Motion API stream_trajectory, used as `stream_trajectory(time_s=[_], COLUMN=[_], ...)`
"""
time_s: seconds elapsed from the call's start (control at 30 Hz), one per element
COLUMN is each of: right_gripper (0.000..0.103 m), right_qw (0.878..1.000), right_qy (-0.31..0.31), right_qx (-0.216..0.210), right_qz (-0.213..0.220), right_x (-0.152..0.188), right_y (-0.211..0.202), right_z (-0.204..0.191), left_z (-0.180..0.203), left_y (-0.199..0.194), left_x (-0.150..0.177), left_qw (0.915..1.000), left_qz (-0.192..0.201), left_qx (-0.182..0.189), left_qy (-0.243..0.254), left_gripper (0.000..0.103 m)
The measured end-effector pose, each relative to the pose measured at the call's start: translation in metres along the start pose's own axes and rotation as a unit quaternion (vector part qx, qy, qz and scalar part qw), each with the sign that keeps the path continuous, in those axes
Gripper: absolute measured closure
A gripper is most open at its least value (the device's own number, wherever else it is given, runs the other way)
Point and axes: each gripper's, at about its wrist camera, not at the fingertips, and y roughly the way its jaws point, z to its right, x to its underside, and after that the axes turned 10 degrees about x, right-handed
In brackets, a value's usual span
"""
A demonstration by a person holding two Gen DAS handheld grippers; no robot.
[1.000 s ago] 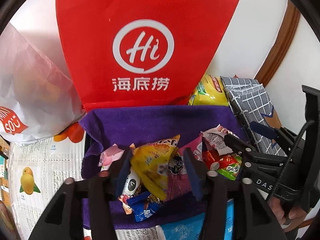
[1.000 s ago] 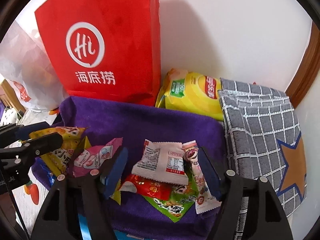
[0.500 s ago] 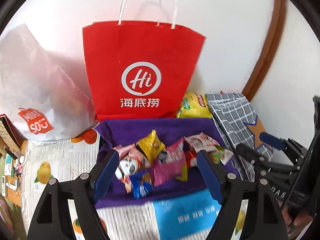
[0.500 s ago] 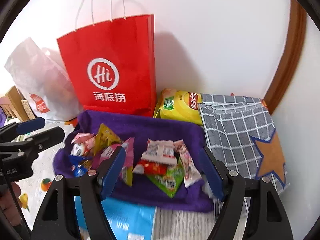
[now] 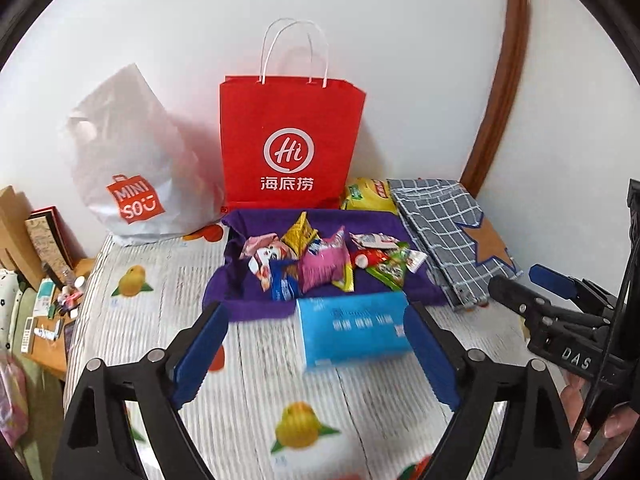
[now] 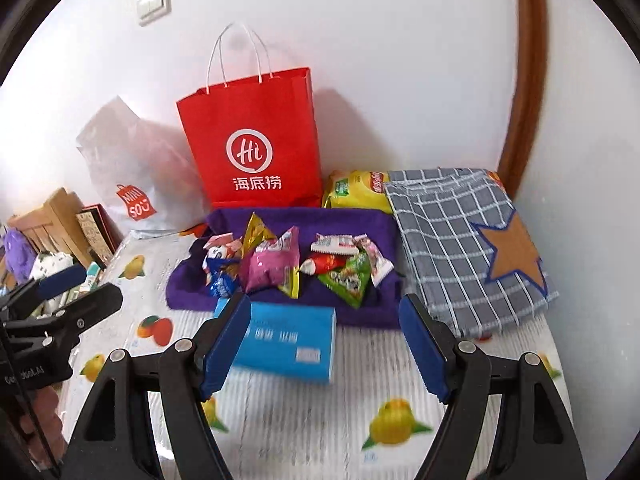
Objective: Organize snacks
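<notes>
Left wrist view: snack packets heaped on purple cloth, far of blue box, heap's long axis left-right; left gripper and right gripper both spread, empty, about equally near.

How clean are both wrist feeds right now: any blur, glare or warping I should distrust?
Left wrist: blue box smeared, its print unreadable; red bag logo sharp. Right wrist: same box blurred; snack packets fairly crisp. Both: fisheye bends the brown door frame; black corners; soft shadows on the wall; no harsh glare.
</notes>
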Motion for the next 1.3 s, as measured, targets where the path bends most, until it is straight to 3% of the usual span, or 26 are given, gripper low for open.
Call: stream_trajectory(time_s=[0.13, 0.3, 0.47, 1.3], right_gripper=[0.004, 0.004, 0.001, 0.001], right_qw=[0.999, 0.997, 0.997, 0.998], right_qy=[-0.020, -0.034, -0.022, -0.007], right_qx=[0.027, 0.052, 0.049, 0.046], right_qz=[0.030, 0.047, 0.051, 0.044], right_x=[0.028, 0.056, 0.068, 0.089], right_y=[-0.034, -0.066, -0.088, -0.108], right_z=[0.000, 0.001, 0.011, 0.018], left_z=[0.014, 0.035, 0.045, 0.058], left_y=[-0.027, -0.058, -0.077, -0.089], left_x=[0.018, 0.037, 0.048, 0.058], left_qw=[0.9997, 0.9987, 0.9980, 0.9977], left_qz=[0.018, 0.039, 0.049, 0.053], left_qx=[-0.013, -0.025, -0.037, -0.040], left_qy=[0.006, 0.021, 0.015, 0.014], left_gripper=[0.009, 0.006, 0.005, 0.005])
